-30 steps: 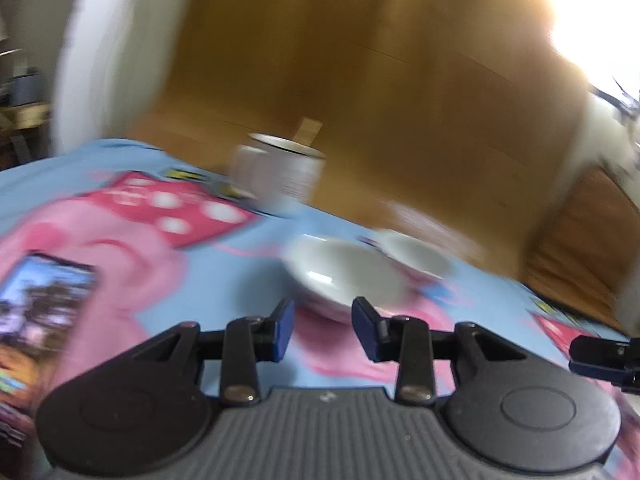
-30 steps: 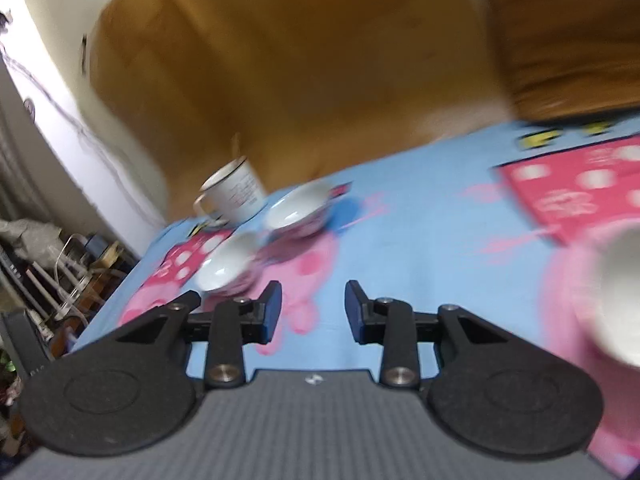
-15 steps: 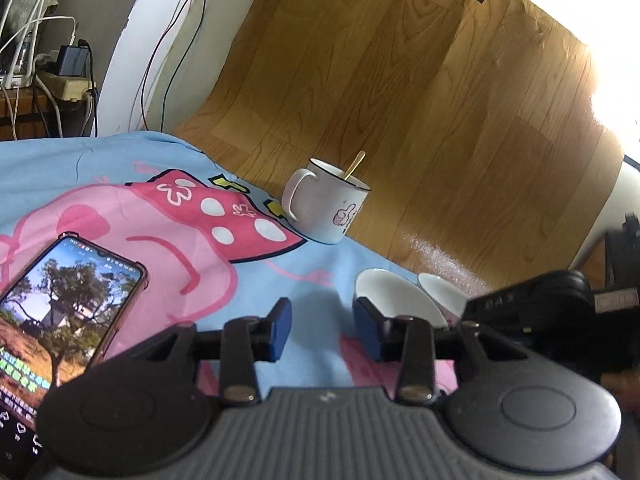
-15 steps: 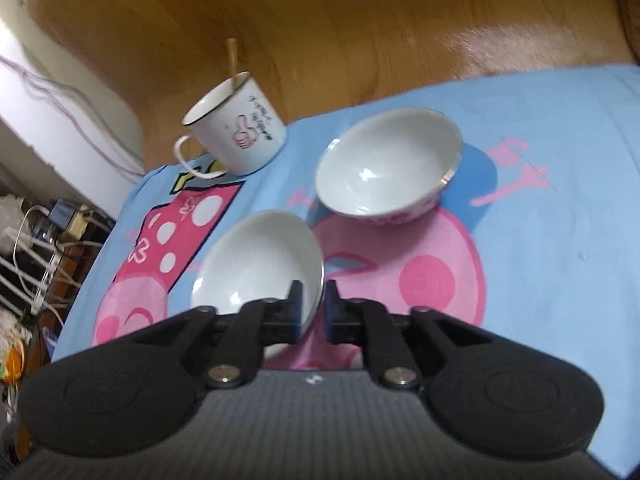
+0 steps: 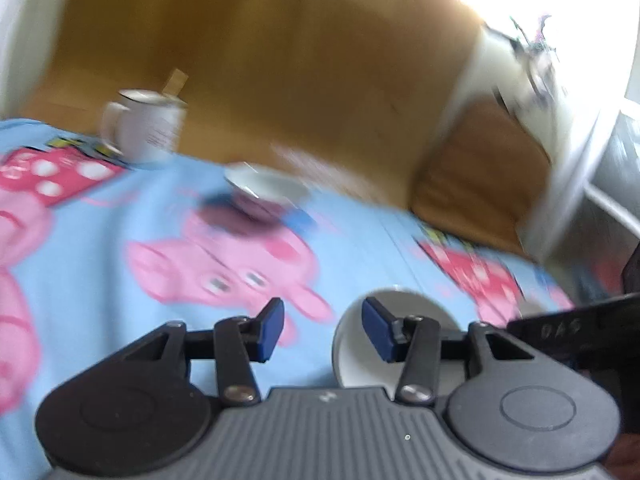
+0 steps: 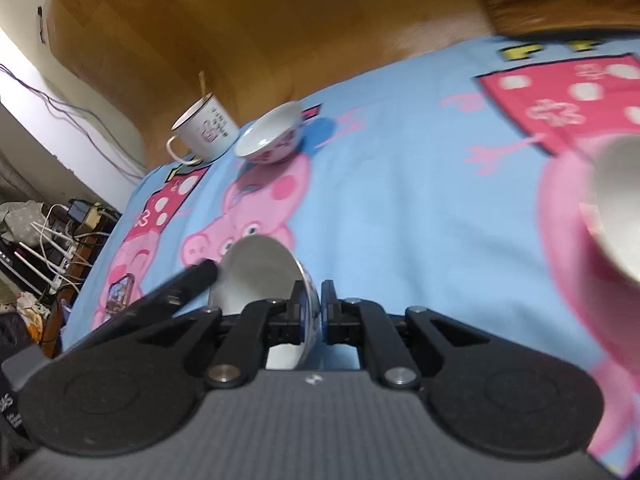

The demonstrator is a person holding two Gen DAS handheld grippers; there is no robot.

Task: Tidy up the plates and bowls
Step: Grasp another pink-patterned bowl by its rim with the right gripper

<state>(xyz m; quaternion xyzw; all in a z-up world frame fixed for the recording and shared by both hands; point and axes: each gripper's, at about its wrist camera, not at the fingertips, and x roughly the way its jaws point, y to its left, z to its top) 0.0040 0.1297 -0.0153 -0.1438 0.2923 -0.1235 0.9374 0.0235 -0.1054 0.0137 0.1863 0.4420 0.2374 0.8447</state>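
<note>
My right gripper (image 6: 310,300) is shut on the rim of a small white bowl (image 6: 256,272) with a patterned outside, and holds it tilted above the blue cartoon cloth (image 6: 400,184). The same bowl (image 5: 352,364) shows low in the left wrist view, partly behind the right finger of my left gripper (image 5: 323,328). That gripper's jaws are opening and its pads press on nothing. A second white bowl (image 6: 272,136) stands at the far edge next to an enamel mug (image 6: 204,128) with a stick in it. A third white bowl (image 6: 616,208) is blurred at the right edge.
A phone (image 6: 120,292) lies on the cloth at the left. Cables and chargers (image 6: 60,232) crowd the floor beyond the left edge. Wooden flooring (image 6: 280,20) lies past the far edge. A brown cushion (image 5: 472,184) sits at the far right.
My right gripper shut on the near bowl's rim and carried it away from the other bowl, toward the near side. My left gripper swung right and its jaws widened.
</note>
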